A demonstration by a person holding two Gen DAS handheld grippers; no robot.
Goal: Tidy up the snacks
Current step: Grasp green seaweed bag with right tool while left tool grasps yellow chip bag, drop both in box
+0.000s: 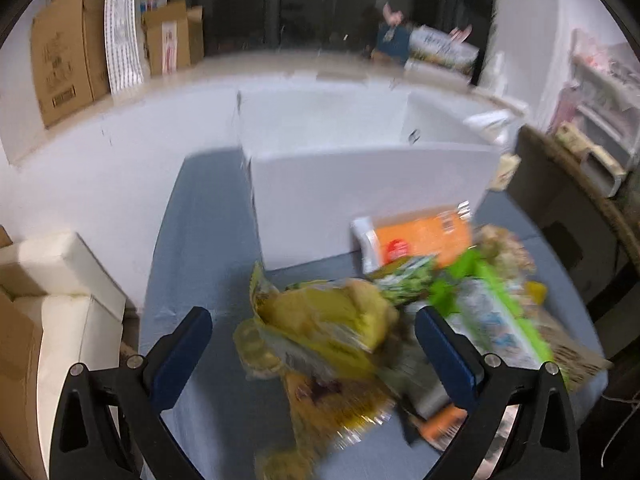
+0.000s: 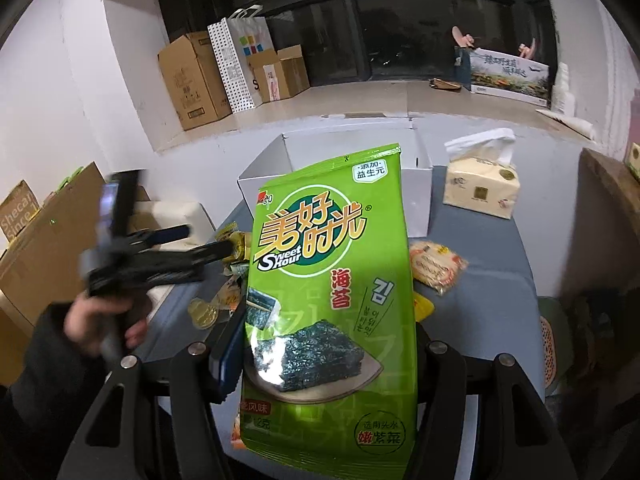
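My right gripper is shut on a green seaweed snack bag and holds it upright above the blue-grey table, in front of the open white box. My left gripper is open, low over a pile of snack packets: yellow packets, an orange pack and a green-edged bag. The pile lies in front of the white box. In the right wrist view the left gripper shows at the left, blurred, held by a hand.
A tissue pack stands right of the box. A round cracker packet lies on the table. Cardboard boxes and a dotted paper bag stand on the far ledge. More cartons stand left of the table.
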